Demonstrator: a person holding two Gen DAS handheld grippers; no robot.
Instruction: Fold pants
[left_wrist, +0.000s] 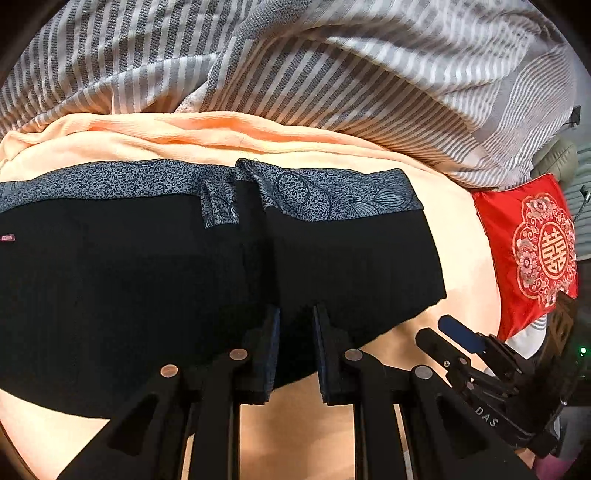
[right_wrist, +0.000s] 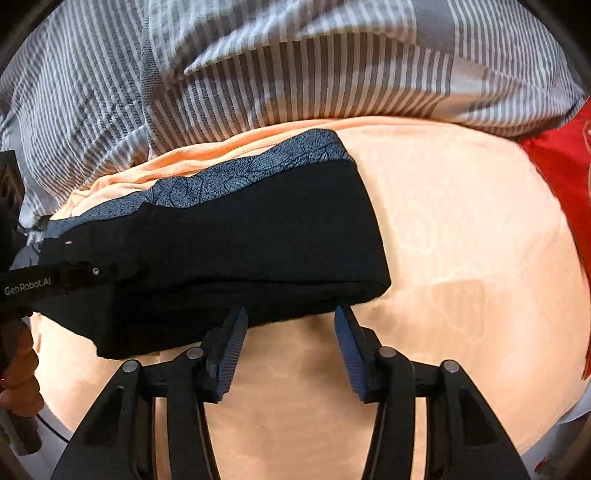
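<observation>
Nearest the left wrist camera, the left gripper (left_wrist: 295, 314) has its jaws parted a little, the fingertips resting over the near edge of the black pants (left_wrist: 184, 280); black fabric fills the gap between the pads, but whether any of it is actually pinched cannot be told, since dark cloth and dark fingers merge there. In the right wrist view, the right gripper (right_wrist: 291, 314) stands with its jaws spread wide, the blue ribbed pads (right_wrist: 229, 350) visible on their inner faces and the tips just meeting the pants' near edge (right_wrist: 258, 258) with bare peach sheet between them. At that view's left edge part of the other gripper's body, marked "GenRobot.AI", crosses the pants, with the person's hand (right_wrist: 18, 376) cut off by the frame below it. The pants lie folded into a wide black slab on a peach sheet (left_wrist: 458, 229) covering a bed, their patterned grey band (left_wrist: 147, 177) along the far edge; the left end runs out of the left wrist view. A small pink label (left_wrist: 8, 238) sits near that end, too small to read. Beyond the pants a grey-and-white striped blanket (left_wrist: 332, 74) is bunched up, hiding what lies behind it. To the right, a red embroidered cushion (left_wrist: 532, 251) is partly cut off.
</observation>
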